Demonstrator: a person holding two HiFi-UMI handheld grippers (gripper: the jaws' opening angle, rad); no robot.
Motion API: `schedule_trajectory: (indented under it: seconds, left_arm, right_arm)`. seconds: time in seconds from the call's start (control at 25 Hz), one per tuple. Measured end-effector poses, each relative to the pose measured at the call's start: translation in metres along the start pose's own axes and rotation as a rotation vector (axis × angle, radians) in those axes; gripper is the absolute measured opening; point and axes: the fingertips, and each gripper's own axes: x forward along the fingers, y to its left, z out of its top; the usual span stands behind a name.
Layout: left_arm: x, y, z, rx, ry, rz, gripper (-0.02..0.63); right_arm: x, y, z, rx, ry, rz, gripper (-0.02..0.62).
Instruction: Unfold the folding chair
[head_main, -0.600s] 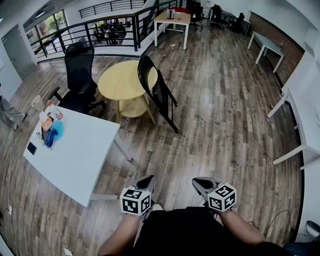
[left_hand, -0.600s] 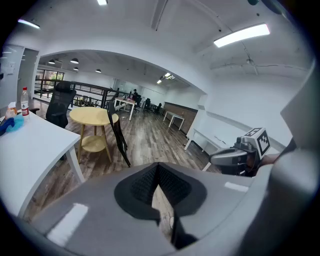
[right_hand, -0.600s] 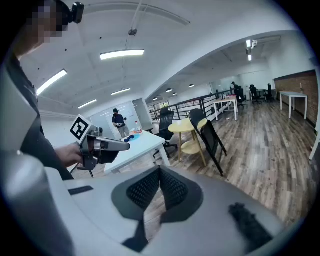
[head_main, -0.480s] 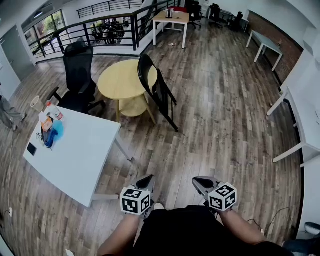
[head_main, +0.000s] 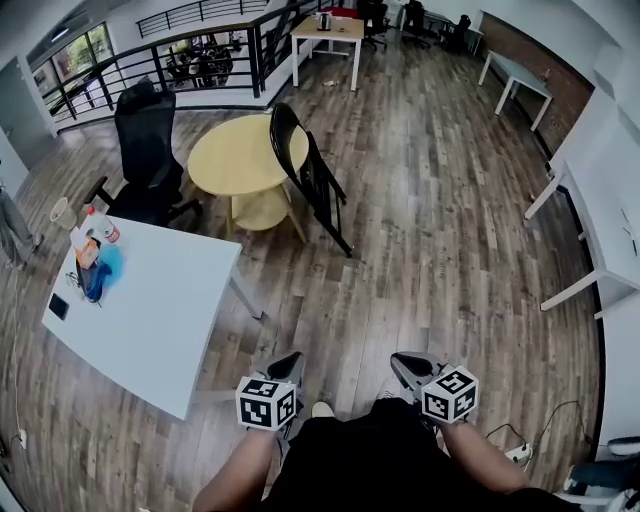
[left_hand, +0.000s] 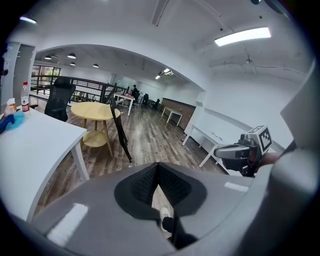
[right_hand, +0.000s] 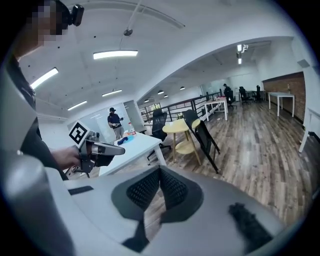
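Observation:
A black folding chair (head_main: 312, 178) stands folded, leaning against the round yellow table (head_main: 240, 155) far ahead of me; it also shows in the left gripper view (left_hand: 120, 127) and the right gripper view (right_hand: 202, 136). My left gripper (head_main: 290, 363) and right gripper (head_main: 405, 364) hang close in front of my body, side by side, well short of the chair. Both have their jaws shut with nothing between them. In the gripper views the left gripper's (left_hand: 158, 165) and the right gripper's (right_hand: 160, 169) pads meet.
A white table (head_main: 150, 305) with a bottle, cup and blue cloth stands at my left. A black office chair (head_main: 145, 150) sits behind the yellow table. White desks (head_main: 600, 210) line the right wall. A person (right_hand: 114, 122) stands far off in the right gripper view. Wood floor lies between me and the chair.
The view has shifted slightly: the chair and tables sit a little higher and to the left in the picture. Both grippers stay shut in front of my body.

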Motion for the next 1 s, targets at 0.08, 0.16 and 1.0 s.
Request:
schedule_trajectory:
  seconds: [0.08,0.16,1.0]
  left_arm:
    - [0.001,0.000,-0.002,-0.003,0.007,-0.010,0.008]
    - [0.003,-0.005,-0.003,0.003,0.008,-0.023,0.008]
    - [0.010,0.000,-0.010,-0.062,0.022,0.030,0.008]
  right_arm:
    - [-0.001,0.001,0.000,0.005,-0.005,-0.009,0.005]
    - [-0.003,0.002,-0.002,0.010,-0.009,-0.013,0.005]
    - [0.029,-0.012,-0.002,0.029,0.029,0.085,0.005]
